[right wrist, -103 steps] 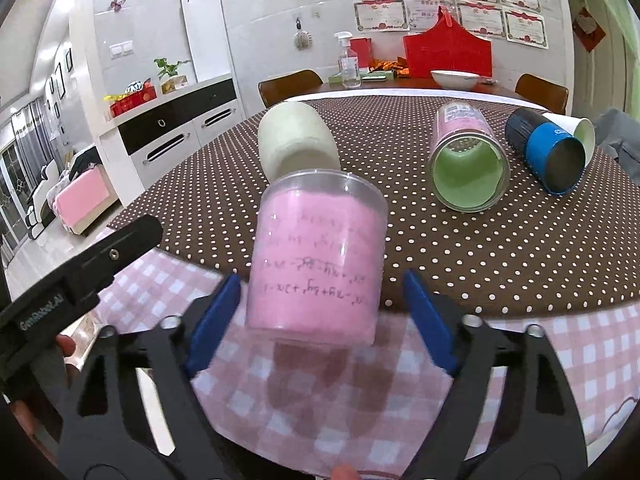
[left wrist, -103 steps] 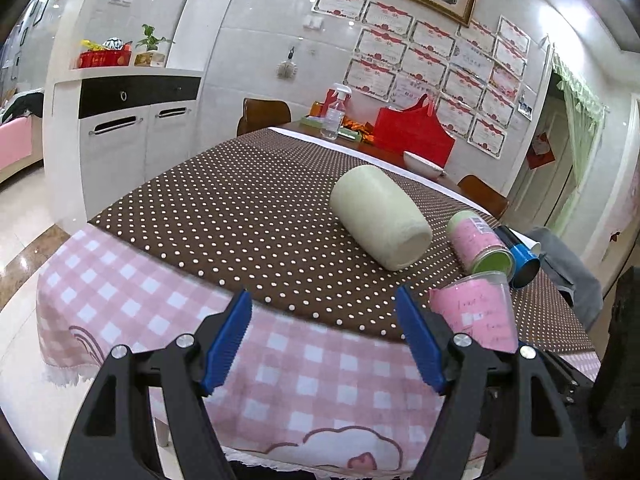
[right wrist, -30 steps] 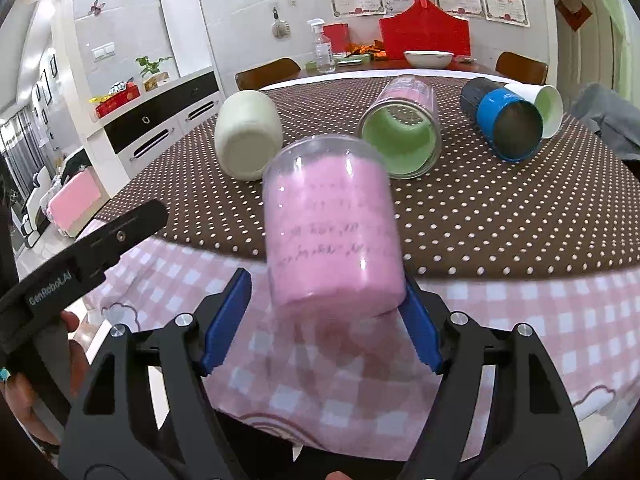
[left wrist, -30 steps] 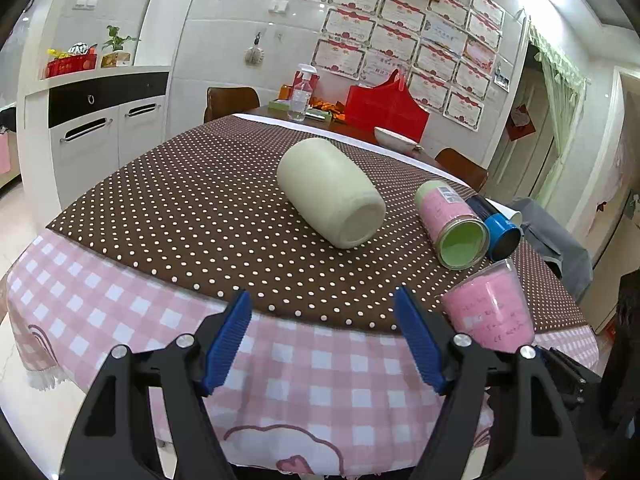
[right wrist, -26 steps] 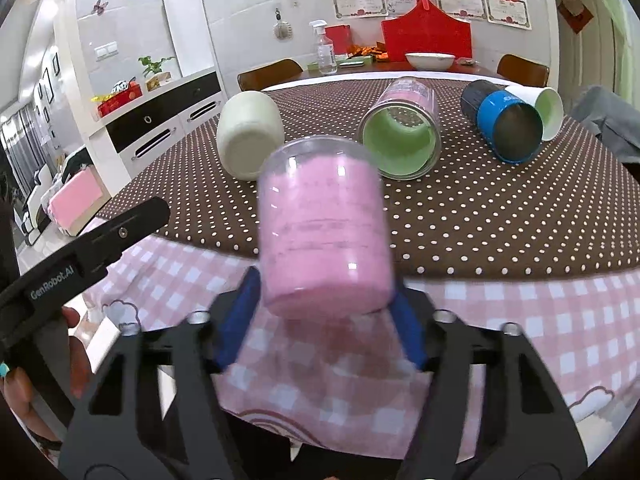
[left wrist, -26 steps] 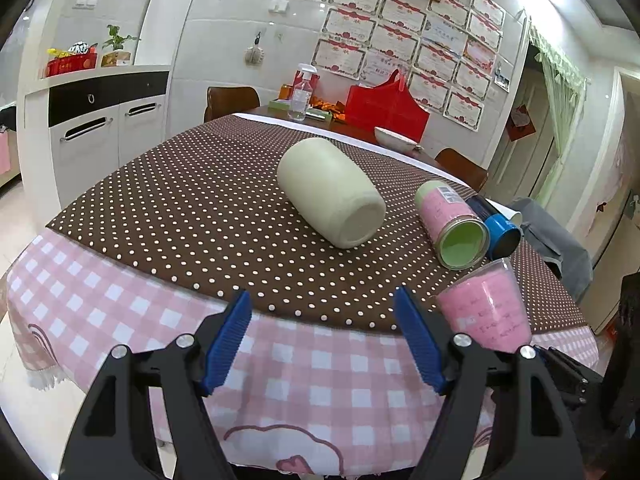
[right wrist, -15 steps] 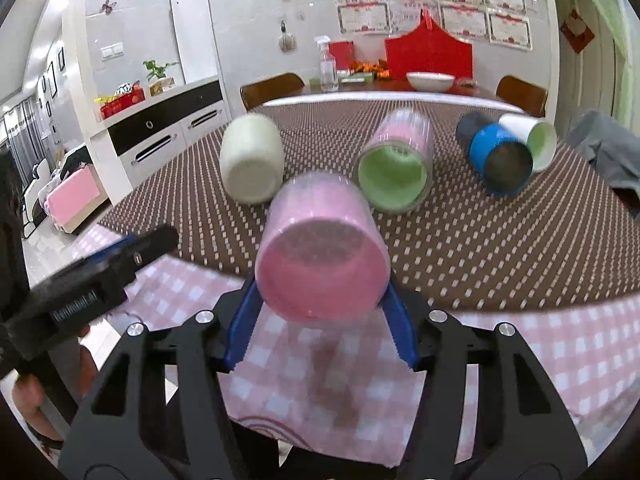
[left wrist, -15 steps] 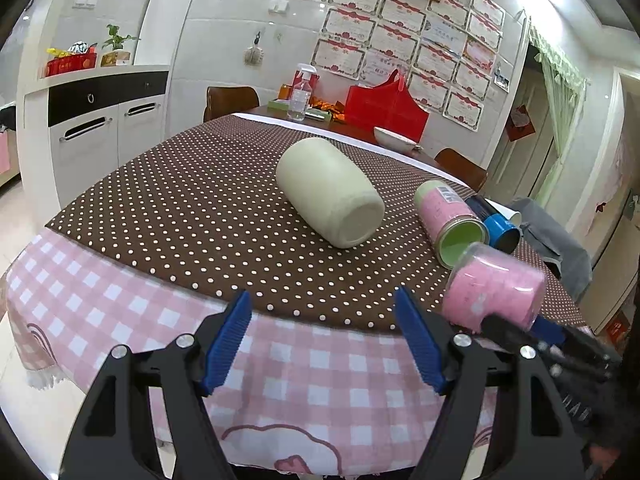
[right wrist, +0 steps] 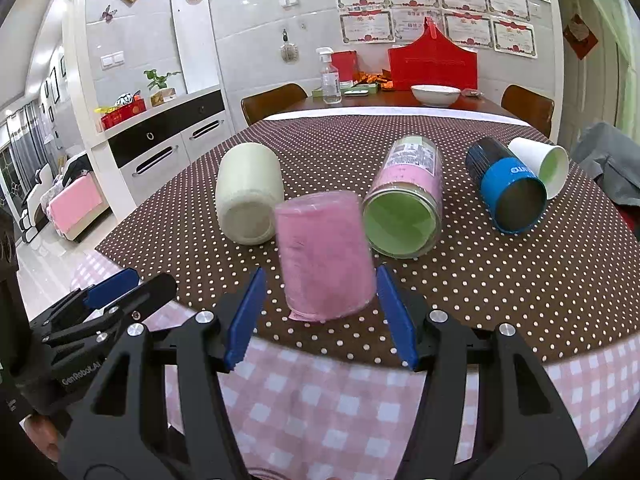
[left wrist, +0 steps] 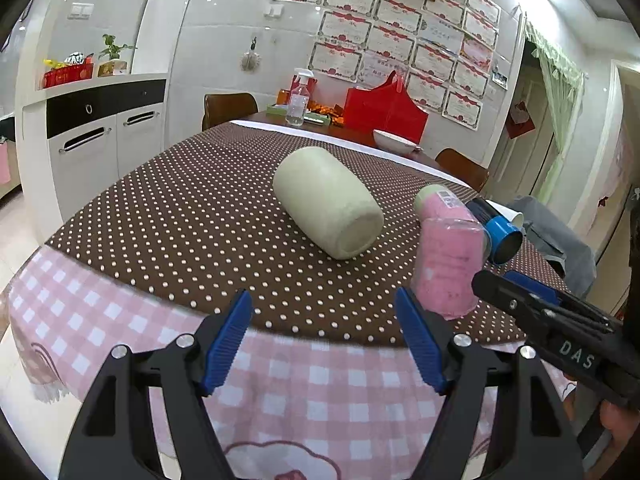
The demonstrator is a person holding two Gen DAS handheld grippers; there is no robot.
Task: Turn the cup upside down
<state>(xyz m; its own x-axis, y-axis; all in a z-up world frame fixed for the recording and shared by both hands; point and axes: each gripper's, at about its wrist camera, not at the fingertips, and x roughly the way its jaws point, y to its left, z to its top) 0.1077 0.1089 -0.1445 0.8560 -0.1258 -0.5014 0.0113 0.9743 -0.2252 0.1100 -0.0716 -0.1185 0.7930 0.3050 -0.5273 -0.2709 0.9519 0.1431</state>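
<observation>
A pink clear-walled cup (right wrist: pixel 324 256) stands upside down, wide mouth down, on the brown dotted tablecloth (right wrist: pixel 460 280) near the front edge. It also shows in the left wrist view (left wrist: pixel 448 268). My right gripper (right wrist: pixel 320 316) is open, its blue pads either side of the cup's base with gaps showing. My left gripper (left wrist: pixel 324 336) is open and empty, to the left of the cup over the table's front edge.
Several cups lie on their sides behind: a cream one (right wrist: pixel 248 196), a pink one with green inside (right wrist: pixel 408 204), a blue one (right wrist: pixel 508 192), a white paper one (right wrist: pixel 544 164). A pink checked cloth (right wrist: pixel 360 400) hangs over the front edge.
The right gripper turned the pink cup from tilted with its bottom toward the camera to mouth-down on the table, and its jaws have opened off the cup. The left gripper stayed still.
</observation>
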